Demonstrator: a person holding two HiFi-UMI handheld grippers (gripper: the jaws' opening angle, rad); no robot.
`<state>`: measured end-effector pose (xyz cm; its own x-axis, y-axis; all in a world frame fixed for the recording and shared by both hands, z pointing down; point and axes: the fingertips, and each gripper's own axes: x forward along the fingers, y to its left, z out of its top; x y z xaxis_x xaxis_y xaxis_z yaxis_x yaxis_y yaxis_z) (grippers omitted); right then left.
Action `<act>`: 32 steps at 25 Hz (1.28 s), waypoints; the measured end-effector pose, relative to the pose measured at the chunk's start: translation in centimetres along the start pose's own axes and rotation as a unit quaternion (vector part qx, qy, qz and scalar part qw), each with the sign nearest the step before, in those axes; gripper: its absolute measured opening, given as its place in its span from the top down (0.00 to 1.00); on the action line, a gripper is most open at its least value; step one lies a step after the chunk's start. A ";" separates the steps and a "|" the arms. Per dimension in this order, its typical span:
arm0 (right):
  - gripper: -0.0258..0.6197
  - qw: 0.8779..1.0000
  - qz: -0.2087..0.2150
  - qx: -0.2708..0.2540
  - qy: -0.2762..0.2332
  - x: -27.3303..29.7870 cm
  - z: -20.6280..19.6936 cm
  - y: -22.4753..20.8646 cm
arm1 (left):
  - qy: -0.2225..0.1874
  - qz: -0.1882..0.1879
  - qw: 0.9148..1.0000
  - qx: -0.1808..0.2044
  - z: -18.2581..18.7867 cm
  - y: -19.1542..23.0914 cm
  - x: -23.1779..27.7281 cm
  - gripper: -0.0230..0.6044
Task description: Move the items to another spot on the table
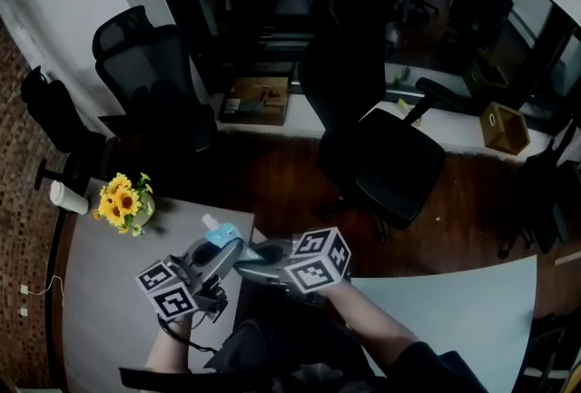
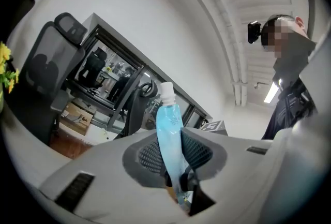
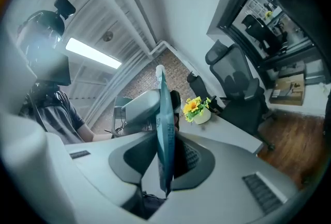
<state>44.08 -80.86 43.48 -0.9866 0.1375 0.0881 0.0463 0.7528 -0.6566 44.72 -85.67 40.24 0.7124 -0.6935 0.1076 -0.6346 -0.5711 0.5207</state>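
A light-blue drink pouch with a white cap is held up over the table's near edge, between both grippers. In the left gripper view the pouch stands upright, cap up, and my left gripper is shut on its lower half. In the right gripper view I see the pouch edge-on between the jaws of my right gripper; they stand slightly apart, with a narrow gap at one pad. The two grippers meet tip to tip from left and right.
A pot of yellow flowers and a white cup stand at the table's far left corner. Black office chairs stand beyond the table on a wooden floor. A lighter tabletop lies to the right.
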 end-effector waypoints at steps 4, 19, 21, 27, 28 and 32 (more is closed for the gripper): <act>0.81 0.999 -0.035 0.014 0.018 0.9 0.6 -2.3 | -0.039 0.000 0.998 -0.039 0.8 3.1 -0.7 0.83; 0.80 0.986 -0.052 0.068 0.142 5.5 -0.6 -5.5 | -0.153 0.179 0.927 -0.290 -3.1 20.5 -5.9 0.87; 0.80 0.984 -0.020 0.072 0.163 6.8 -1.1 -4.8 | -0.146 0.220 0.917 -0.300 -4.4 21.9 -5.5 0.87; 0.80 0.974 0.010 0.010 0.224 7.8 -1.8 -6.2 | -0.137 0.266 0.880 -0.369 -7.7 24.2 -4.2 0.87; 0.80 0.974 0.012 0.000 0.228 7.6 -1.7 -6.8 | -0.134 0.281 0.876 -0.368 -8.1 24.8 -4.3 0.87; 0.80 0.970 0.027 -0.001 0.241 6.0 -1.4 -9.0 | -0.134 0.323 0.857 -0.378 -9.5 26.2 -4.0 0.87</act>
<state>37.94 -85.91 51.01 -0.7944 0.4623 0.3939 0.0974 0.7370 -0.6688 28.10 -93.66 61.53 0.1257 -0.8919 0.4345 -0.4237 0.3478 0.8364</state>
